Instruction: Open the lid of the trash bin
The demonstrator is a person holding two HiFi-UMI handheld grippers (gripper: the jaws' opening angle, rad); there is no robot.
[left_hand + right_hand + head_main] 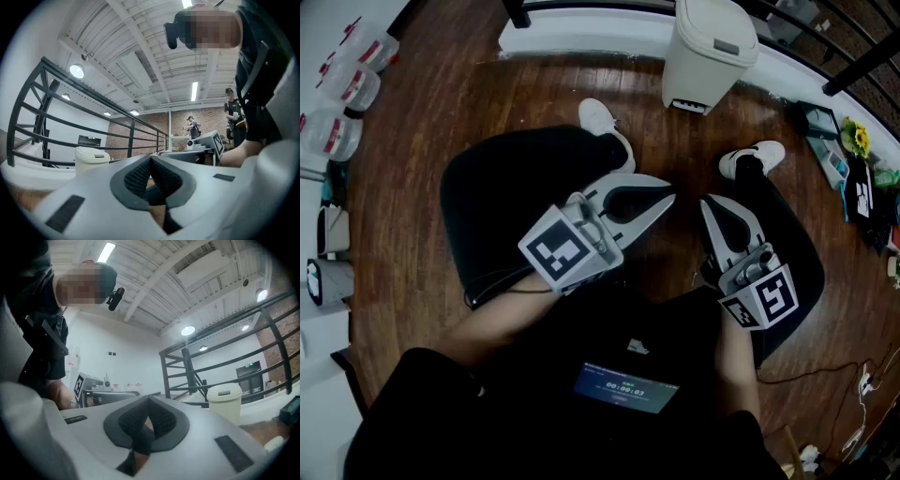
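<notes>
The cream trash bin [708, 52] stands on the wooden floor at the top of the head view, its lid down. It also shows small in the left gripper view, as the bin [91, 159] by the railing, and in the right gripper view, as the bin [225, 401]. My left gripper [671, 198] is held near my lap, well short of the bin, jaws shut on nothing. My right gripper [705, 201] is beside it, also shut and empty. The closed tips show in the left gripper [151, 158] and right gripper [149, 399] views.
My white shoes [598, 117] [755, 157] rest on the floor between me and the bin. A black railing on a white curb [581, 37] runs behind it. Plastic bottles [342, 84] sit at the left, clutter [853, 169] at the right. People [192, 126] stand far off.
</notes>
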